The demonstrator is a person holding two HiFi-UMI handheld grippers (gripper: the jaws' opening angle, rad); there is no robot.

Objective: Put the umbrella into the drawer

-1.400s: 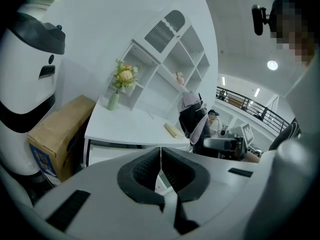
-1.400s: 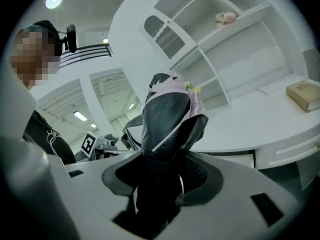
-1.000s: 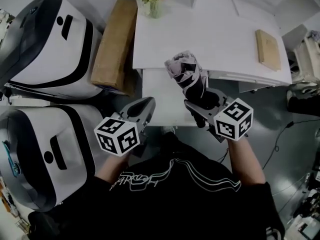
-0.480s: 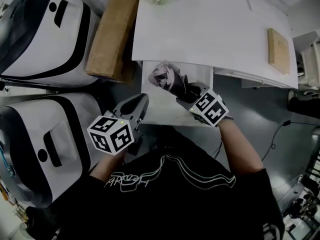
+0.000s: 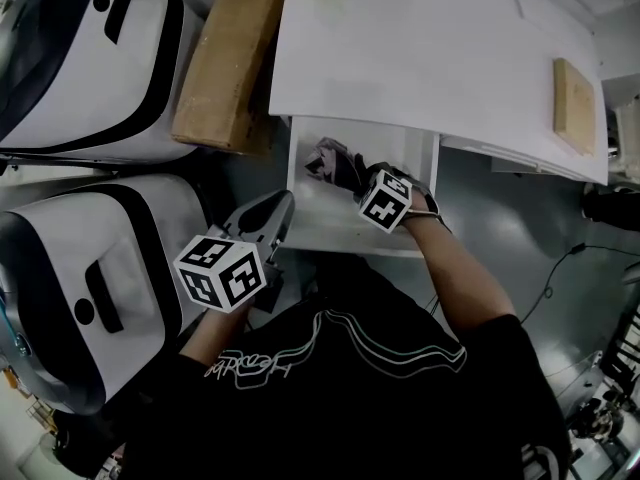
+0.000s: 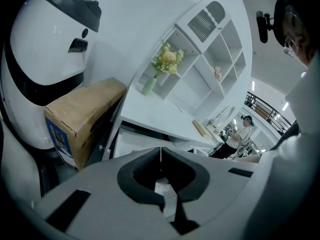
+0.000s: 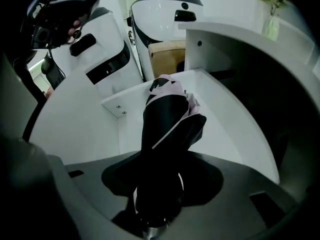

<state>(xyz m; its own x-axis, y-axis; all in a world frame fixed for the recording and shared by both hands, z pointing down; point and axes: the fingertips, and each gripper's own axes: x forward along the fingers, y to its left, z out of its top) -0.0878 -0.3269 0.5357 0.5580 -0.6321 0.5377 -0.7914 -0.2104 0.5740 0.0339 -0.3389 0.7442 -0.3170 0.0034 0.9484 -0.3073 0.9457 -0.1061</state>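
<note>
Umbrella (image 7: 167,119) is clenched in my right gripper (image 5: 362,183) fingers, its long axis running straight out from them, down into the open drawer (image 5: 340,236); can't tell if it touches bottom. Left gripper (image 5: 272,218) fingers are closed on nothing, at the drawer's front-left corner.

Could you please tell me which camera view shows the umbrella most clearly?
The right gripper view: the umbrella fills its centre, gripped in the right tool. The head view shows only its far end, small, past that tool; the left gripper view misses it.
</note>
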